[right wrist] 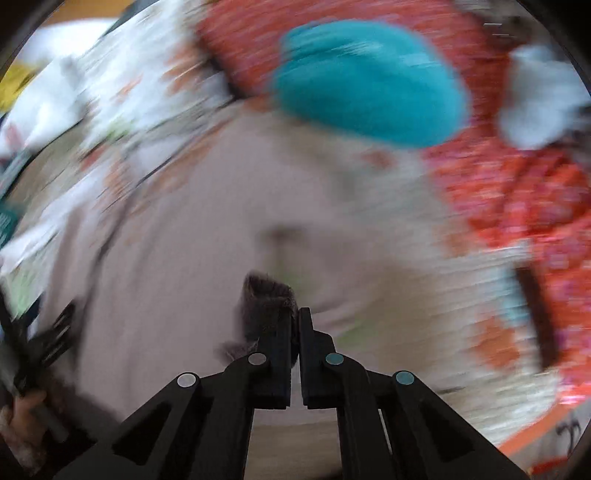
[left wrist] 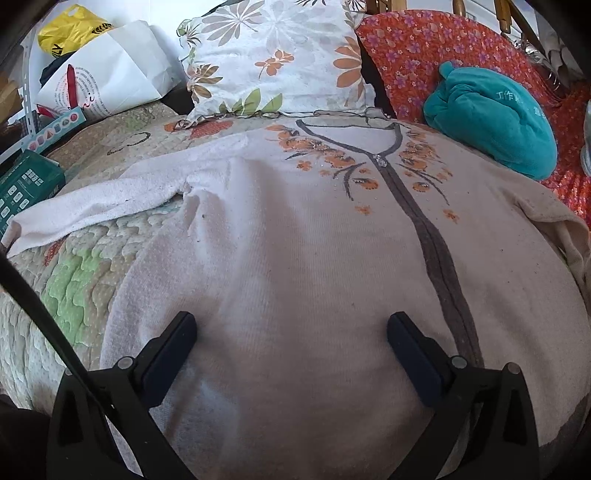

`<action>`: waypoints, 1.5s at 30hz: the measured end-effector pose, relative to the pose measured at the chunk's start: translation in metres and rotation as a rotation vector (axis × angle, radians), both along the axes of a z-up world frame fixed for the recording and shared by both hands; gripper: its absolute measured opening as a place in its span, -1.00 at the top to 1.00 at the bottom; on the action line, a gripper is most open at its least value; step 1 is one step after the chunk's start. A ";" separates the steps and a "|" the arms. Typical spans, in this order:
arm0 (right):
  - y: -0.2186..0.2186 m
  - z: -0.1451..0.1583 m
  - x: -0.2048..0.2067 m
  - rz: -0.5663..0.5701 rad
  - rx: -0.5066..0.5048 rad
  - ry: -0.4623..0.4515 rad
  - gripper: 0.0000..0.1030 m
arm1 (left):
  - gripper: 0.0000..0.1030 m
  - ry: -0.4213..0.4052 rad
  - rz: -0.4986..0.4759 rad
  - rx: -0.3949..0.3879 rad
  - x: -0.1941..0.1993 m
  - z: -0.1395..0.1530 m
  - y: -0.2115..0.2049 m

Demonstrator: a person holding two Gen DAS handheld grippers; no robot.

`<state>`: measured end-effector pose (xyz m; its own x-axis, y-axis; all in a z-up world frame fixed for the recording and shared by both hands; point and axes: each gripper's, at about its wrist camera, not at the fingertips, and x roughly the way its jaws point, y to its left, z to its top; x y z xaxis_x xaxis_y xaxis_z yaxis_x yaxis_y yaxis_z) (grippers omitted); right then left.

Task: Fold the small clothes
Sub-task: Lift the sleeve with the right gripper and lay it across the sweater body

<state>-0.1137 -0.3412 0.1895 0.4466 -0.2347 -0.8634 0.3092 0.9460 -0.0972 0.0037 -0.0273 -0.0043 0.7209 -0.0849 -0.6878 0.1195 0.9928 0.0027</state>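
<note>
A pale pink cardigan (left wrist: 295,236) with orange flowers and a grey front band lies spread front-up on the quilt. Its left sleeve (left wrist: 96,199) stretches out to the left. My left gripper (left wrist: 291,325) is open, hovering over the lower front of the cardigan, holding nothing. In the blurred right wrist view, my right gripper (right wrist: 295,314) is shut on a grey cuff (right wrist: 266,295) of the cardigan (right wrist: 192,240), lifted above the garment's body. The left gripper (right wrist: 55,332) shows at that view's left edge.
A floral pillow (left wrist: 273,59) lies behind the collar. A teal plush cushion (left wrist: 495,114) sits on a red floral blanket (left wrist: 424,44) at the right. A white paper bag (left wrist: 107,77), a yellow bag (left wrist: 70,26) and green boxes (left wrist: 26,184) crowd the left.
</note>
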 end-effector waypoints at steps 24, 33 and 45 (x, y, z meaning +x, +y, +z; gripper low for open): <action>-0.203 -0.005 -0.086 -0.502 0.170 -0.101 0.05 | -1.00 -0.017 0.019 0.005 -0.002 -0.002 -0.002; -0.239 -0.080 0.032 -0.444 0.071 0.146 0.00 | -1.00 -0.013 0.039 0.020 -0.003 -0.002 -0.005; -0.213 0.033 0.043 -0.323 -0.024 -0.119 0.84 | -1.00 -0.003 0.041 0.017 -0.001 -0.002 -0.004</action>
